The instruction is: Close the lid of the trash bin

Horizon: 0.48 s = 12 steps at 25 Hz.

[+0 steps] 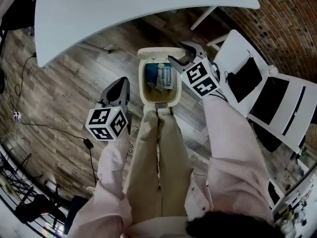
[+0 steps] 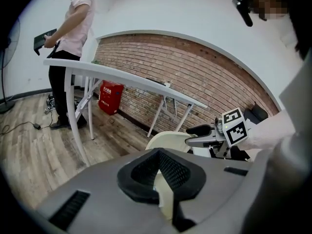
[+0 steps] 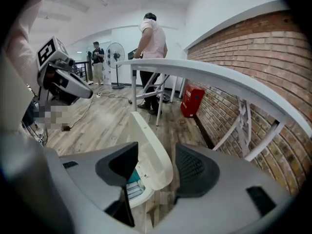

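The cream trash bin point(image 1: 143, 86) stands on the wood floor, its lid point(image 1: 158, 51) raised upright at the far side and rubbish showing inside. My right gripper point(image 1: 184, 53) is open at the lid's right corner. In the right gripper view the lid point(image 3: 151, 150) stands between the spread jaws of my right gripper point(image 3: 156, 167); I cannot tell if they touch it. My left gripper point(image 1: 116, 90) hangs shut and empty left of the bin. The left gripper view shows that gripper point(image 2: 158, 168) with pads together, the lid point(image 2: 168, 138) beyond.
A white table point(image 1: 124, 9) spans the space beyond the bin. White folding chairs point(image 1: 262, 88) and a brick wall point(image 1: 292, 14) are at the right. Cables point(image 1: 29, 123) lie on the floor at left. My trouser legs point(image 1: 158, 157) reach the bin's near edge. A person point(image 3: 151, 48) stands farther off.
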Available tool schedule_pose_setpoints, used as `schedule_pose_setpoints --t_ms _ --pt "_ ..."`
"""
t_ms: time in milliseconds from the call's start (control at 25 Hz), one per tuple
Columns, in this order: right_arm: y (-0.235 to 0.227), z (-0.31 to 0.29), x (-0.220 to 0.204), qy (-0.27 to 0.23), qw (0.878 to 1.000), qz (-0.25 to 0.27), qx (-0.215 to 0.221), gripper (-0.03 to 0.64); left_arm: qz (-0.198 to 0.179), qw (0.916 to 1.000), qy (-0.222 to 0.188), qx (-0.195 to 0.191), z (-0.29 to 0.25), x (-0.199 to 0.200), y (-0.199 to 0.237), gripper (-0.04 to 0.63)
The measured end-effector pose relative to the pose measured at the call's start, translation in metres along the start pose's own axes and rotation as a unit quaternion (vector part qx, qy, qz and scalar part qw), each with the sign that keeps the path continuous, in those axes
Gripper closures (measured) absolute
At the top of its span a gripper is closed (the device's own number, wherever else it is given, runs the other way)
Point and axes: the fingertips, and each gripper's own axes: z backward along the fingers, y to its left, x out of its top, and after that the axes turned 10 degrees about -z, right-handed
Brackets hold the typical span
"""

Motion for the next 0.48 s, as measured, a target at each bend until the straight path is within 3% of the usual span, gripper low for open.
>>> schedule_pose_setpoints --t_ms 480 --pt "0.007 -0.006 -0.014 0.008 1.0 0.024 -0.001 0.391 0.016 0.9998 0.01 0.005 0.002 -0.03 -0.003 0.603"
